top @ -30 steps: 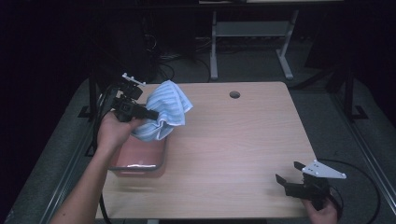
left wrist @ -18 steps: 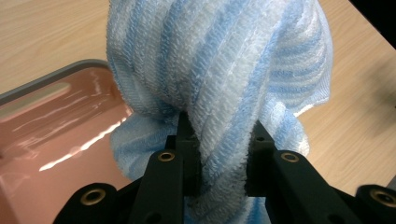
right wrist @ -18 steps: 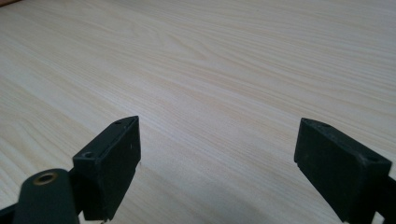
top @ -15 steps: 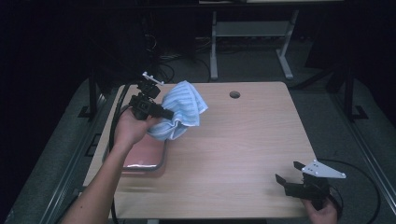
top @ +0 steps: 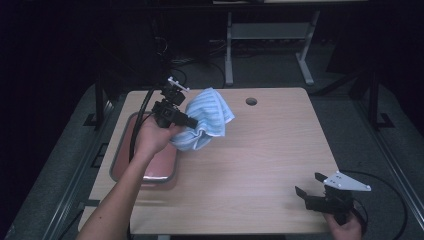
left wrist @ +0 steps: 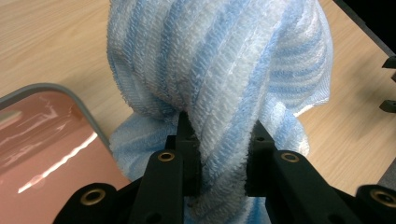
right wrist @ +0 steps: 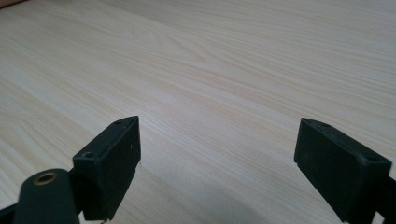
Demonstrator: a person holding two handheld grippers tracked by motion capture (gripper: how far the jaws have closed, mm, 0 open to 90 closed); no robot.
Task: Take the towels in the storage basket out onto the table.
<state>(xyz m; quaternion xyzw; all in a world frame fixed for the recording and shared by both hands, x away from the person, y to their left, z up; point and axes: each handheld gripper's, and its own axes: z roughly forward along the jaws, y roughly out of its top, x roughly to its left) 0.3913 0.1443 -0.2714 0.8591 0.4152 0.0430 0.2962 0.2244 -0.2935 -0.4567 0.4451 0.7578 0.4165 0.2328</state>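
Here left gripper (left wrist: 219, 163) clamps bunched striped towel (top: 205, 120) trailing rightward; right gripper (right wrist: 217, 168) gapes empty

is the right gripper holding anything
No, the right gripper has its jaws spread wide with bare table between them.

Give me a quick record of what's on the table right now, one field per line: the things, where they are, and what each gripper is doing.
towel: blue striped towel, bunched, held above the table
tray: pink tray with grey rim, at the table's left edge
left gripper: left gripper shut on the towel, beside the tray
right gripper: right gripper open, holding nothing, low at the table's near right corner
hole: round hole near the far edge
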